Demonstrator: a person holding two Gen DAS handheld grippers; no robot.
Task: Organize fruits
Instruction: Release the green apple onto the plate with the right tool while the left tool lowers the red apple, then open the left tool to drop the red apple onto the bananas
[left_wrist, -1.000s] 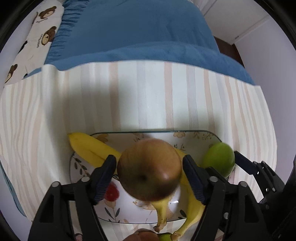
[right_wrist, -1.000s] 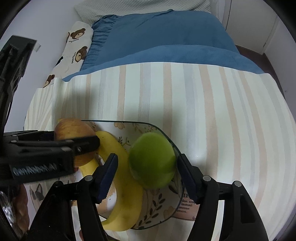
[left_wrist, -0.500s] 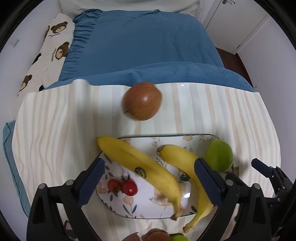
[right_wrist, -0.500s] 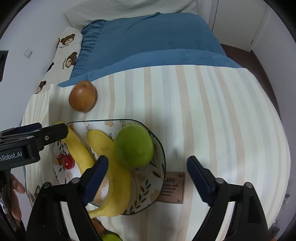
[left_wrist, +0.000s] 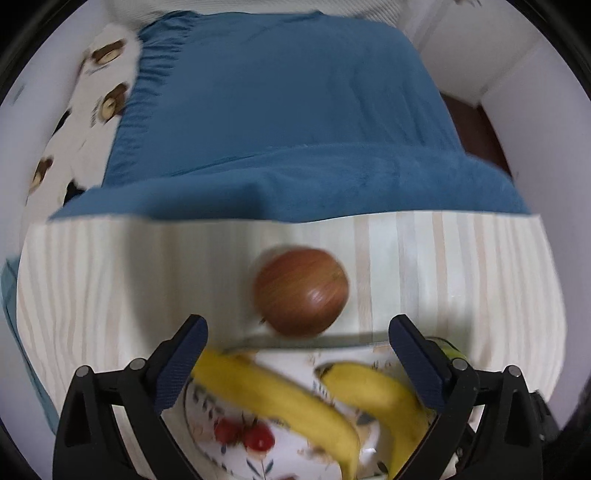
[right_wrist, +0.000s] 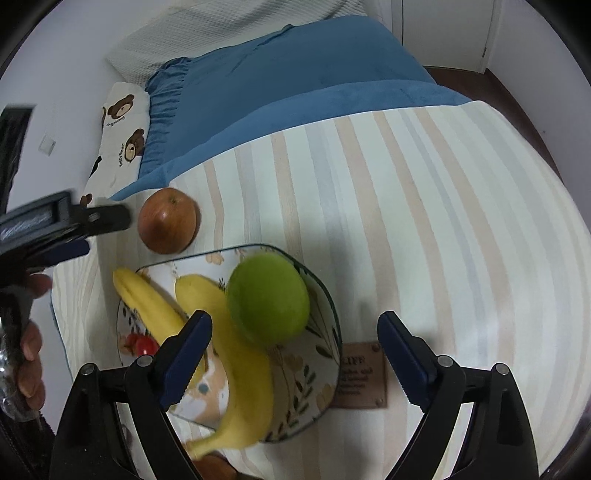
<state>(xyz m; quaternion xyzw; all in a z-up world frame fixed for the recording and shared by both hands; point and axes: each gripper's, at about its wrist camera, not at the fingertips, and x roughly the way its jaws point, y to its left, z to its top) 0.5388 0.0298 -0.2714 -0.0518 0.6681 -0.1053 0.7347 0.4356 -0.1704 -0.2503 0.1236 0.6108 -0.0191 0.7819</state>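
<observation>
A red-brown apple (left_wrist: 301, 291) lies on the striped cloth just beyond the far rim of the floral plate (left_wrist: 295, 452); it also shows in the right wrist view (right_wrist: 168, 225). The plate (right_wrist: 328, 325) holds two bananas (right_wrist: 236, 354), small red fruits (right_wrist: 142, 343) and a green apple (right_wrist: 267, 297). My left gripper (left_wrist: 297, 360) is open and empty over the plate, short of the red apple. My right gripper (right_wrist: 295, 350) is open and empty, with the green apple just ahead of its jaws.
A striped cloth (right_wrist: 424, 221) covers the surface. A blue blanket (right_wrist: 288, 85) and a bear-print pillow (right_wrist: 122, 125) lie beyond it. A brown label (right_wrist: 364, 373) sits right of the plate. The left gripper's body (right_wrist: 55, 225) shows at the left of the right wrist view.
My left gripper opened and let go of the red apple, which now lies on the cloth beyond the plate. My right gripper opened off the green apple and drew back.
</observation>
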